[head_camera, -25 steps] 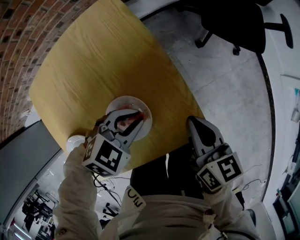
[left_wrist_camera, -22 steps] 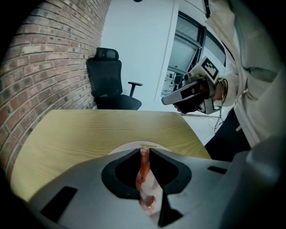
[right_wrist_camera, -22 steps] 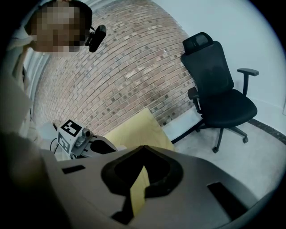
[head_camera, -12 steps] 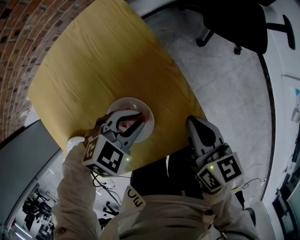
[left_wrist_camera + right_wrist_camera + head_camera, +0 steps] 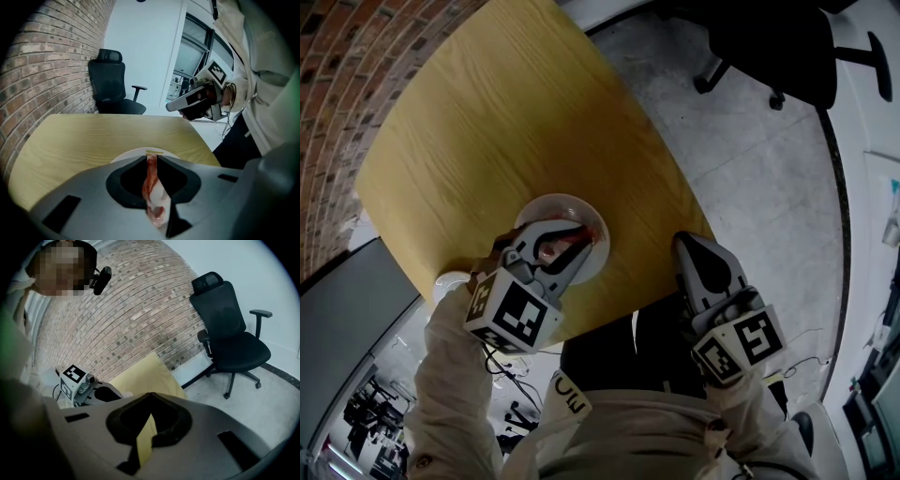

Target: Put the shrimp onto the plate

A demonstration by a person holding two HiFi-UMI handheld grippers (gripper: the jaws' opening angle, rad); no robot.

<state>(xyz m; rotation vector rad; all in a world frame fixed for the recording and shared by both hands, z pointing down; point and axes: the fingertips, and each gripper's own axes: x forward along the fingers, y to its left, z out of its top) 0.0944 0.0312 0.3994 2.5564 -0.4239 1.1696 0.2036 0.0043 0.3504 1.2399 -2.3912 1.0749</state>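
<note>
A pink-and-white shrimp [image 5: 151,183] hangs pinched between the jaws of my left gripper [image 5: 151,157], which is shut on it. In the head view that left gripper [image 5: 569,236] hovers over the white plate [image 5: 575,205] with the shrimp [image 5: 551,247] just above the plate's near half. The plate [image 5: 165,153] shows only as a thin rim past the jaws. My right gripper [image 5: 684,243] rests off the table's near right edge, shut, with nothing between its jaws; its own view shows the right gripper [image 5: 150,395] with only the table behind the narrow slit.
The yellow wooden table [image 5: 506,122] stands beside a brick wall [image 5: 337,84]. A black office chair [image 5: 769,47] is on the grey floor beyond the table's far right. A small white round thing [image 5: 448,281] sits at the table's near left edge.
</note>
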